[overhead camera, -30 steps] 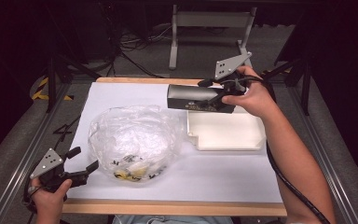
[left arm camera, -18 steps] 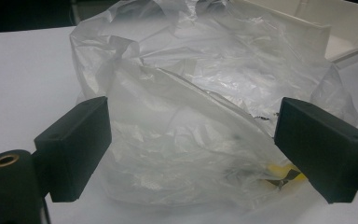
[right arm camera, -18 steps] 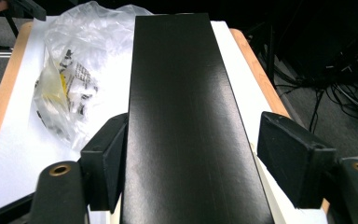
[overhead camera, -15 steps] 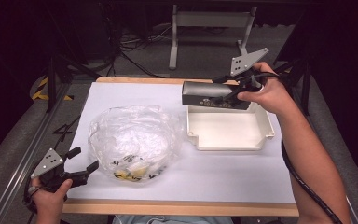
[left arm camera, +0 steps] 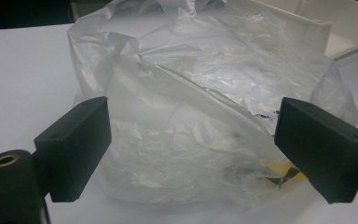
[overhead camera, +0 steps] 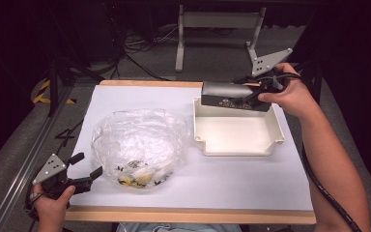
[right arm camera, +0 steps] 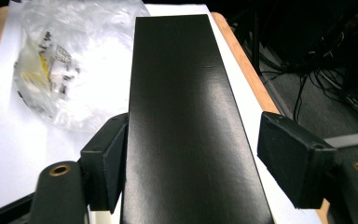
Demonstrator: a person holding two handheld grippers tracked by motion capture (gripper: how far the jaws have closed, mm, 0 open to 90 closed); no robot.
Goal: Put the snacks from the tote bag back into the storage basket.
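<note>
Near edge of the counter, white sheet over a wooden top: left tongs sat low at the near-left corner in the person's left hand, jaws spread wide and pinching nothing. In the left gripper view the two black pads stood well apart, with a crumpled clear plastic bag just beyond and between their line, not touched by either as far as could be told. The bag lay on the sheet left of centre, with yellow and black printed contents showing through at its near side. Right of the bag, near but apart from it, a shallow cream tray rested on the sheet, open side up. Farther back, right tongs were held by the right hand over the tray's far rim, carrying a long black box raised above the tray, roughly level, its long side running leftward from the hand. In the right gripper view the box's flat top ran away between the jaws; the left pad lay against its side, the right pad showed a gap beside the top face, so the exact contact there could not be told. The jaws stood narrowly set, pinching the box.
</note>
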